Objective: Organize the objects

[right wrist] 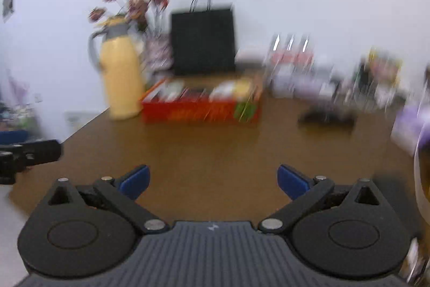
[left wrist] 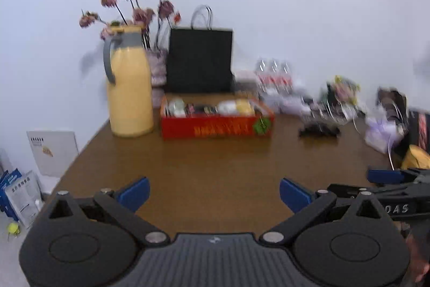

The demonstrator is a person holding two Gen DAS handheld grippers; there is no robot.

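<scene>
Red box (left wrist: 217,123) at table (left wrist: 209,168) back, left gripper (left wrist: 214,192) wide, right gripper (right wrist: 213,180) wide, both empty

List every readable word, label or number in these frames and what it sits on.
"OAS": partial white lettering on the right gripper's black body, cut off at the left.
Red box: orange print on its front, too blurred to read.
White board and booklets beside the table: print too small.
Bottle labels: blurred.

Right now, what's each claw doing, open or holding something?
Left claw: open, holding nothing, above the brown table.
Right claw: open, holding nothing.
</scene>
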